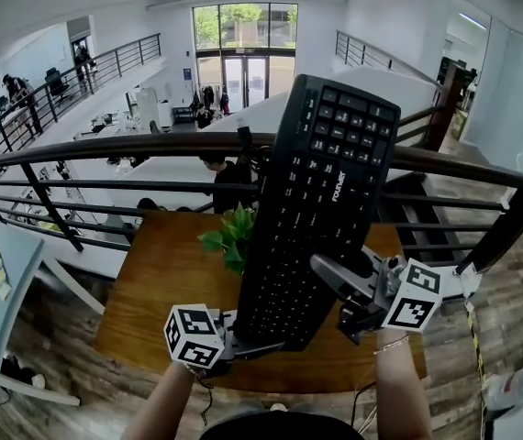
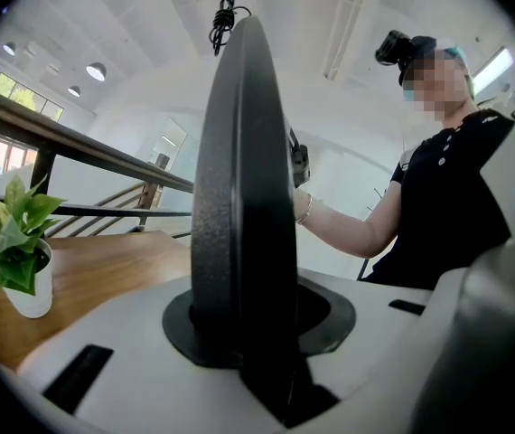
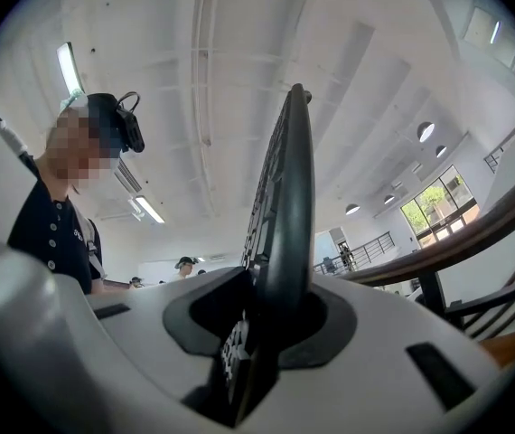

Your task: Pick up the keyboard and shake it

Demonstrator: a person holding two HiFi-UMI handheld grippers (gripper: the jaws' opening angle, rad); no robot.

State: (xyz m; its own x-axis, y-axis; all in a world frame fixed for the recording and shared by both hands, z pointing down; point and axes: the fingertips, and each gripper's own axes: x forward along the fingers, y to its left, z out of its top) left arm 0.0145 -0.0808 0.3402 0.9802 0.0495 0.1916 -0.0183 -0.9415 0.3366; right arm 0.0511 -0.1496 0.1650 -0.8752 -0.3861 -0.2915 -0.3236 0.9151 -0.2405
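Observation:
A black keyboard (image 1: 317, 200) stands on end in the air above the table, keys facing me, tilted a little to the right. My left gripper (image 1: 254, 342) is shut on its lower left edge, and my right gripper (image 1: 339, 290) is shut on its lower right edge. In the left gripper view the keyboard (image 2: 239, 197) is seen edge-on, rising straight out of the left gripper (image 2: 248, 328), its cable coiled at the top. In the right gripper view the keyboard (image 3: 285, 215) is likewise clamped edge-on in the right gripper (image 3: 262, 333).
A wooden table (image 1: 151, 282) lies below, with a small potted plant (image 1: 229, 236) in a white pot (image 2: 32, 287) just left of the keyboard. A dark railing (image 1: 105, 149) runs behind the table, with an open drop beyond. The person's torso (image 2: 447, 188) is close behind.

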